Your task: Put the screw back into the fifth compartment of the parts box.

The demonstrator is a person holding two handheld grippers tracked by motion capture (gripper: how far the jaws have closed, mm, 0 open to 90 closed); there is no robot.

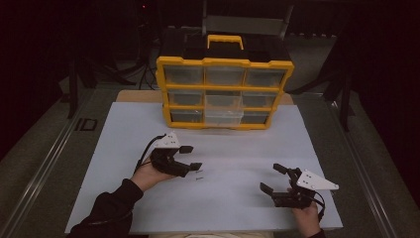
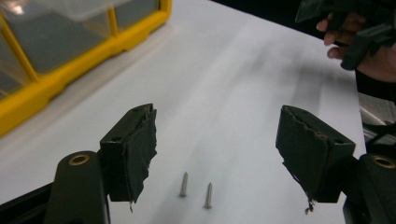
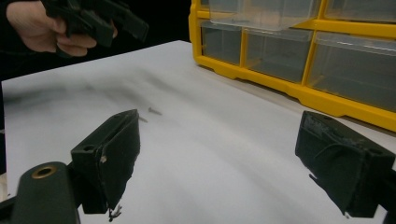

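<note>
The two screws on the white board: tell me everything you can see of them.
The two screws are small, slim and metallic grey, each with a wider head at one end and a thin shank. They lie flat on the white board, side by side, roughly parallel and slightly apart. They sit between the open jaws of the left hand-held gripper, which is not touching them. Thread detail is too small to tell.

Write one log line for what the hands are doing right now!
left gripper: open, jaws either side of two screws on white board | right gripper: open, empty | drawer organizer: middle drawer sticking out
</note>
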